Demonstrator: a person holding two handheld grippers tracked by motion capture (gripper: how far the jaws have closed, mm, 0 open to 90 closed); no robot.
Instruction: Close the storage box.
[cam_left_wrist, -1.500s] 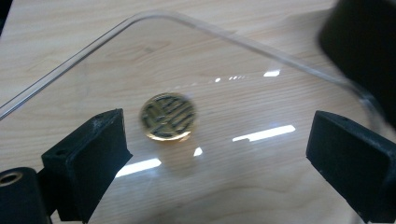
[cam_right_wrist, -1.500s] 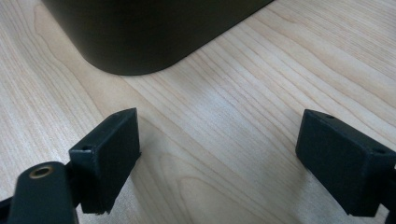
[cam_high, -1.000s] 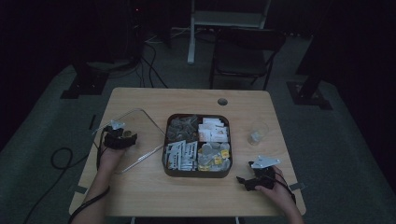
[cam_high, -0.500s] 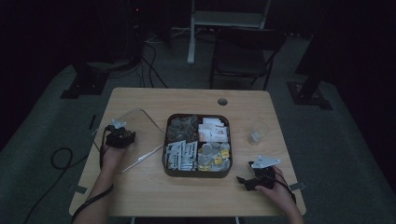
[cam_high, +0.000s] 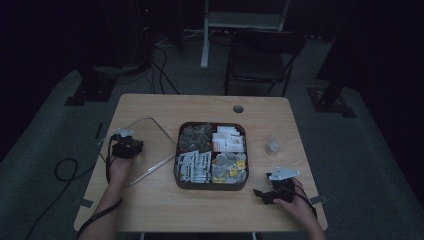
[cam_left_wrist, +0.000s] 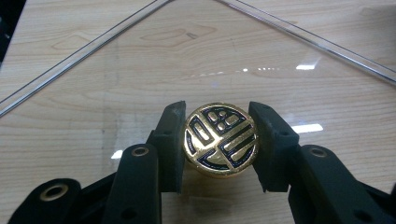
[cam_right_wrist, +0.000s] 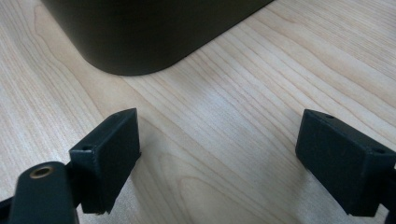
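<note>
Your left gripper (cam_left_wrist: 219, 140) has just been closing, and its jaws now clamp a gold knob (cam_left_wrist: 220, 139) (round, with a black pattern on its face) from both sides. The knob sits on a clear glass lid (cam_high: 150, 145) lying flat on the table (cam_high: 200, 210), left of the dark box (cam_high: 211, 185) of tea packets. Your right gripper (cam_right_wrist: 219, 158) rests low over bare wood near the box's corner, its jaws wide apart with nothing between them.

A dim lab or studio: a lone wooden table (cam_high: 150, 205) on grey carpet, floor cables (cam_high: 165, 75) and stand legs (cam_high: 202, 45) around.
</note>
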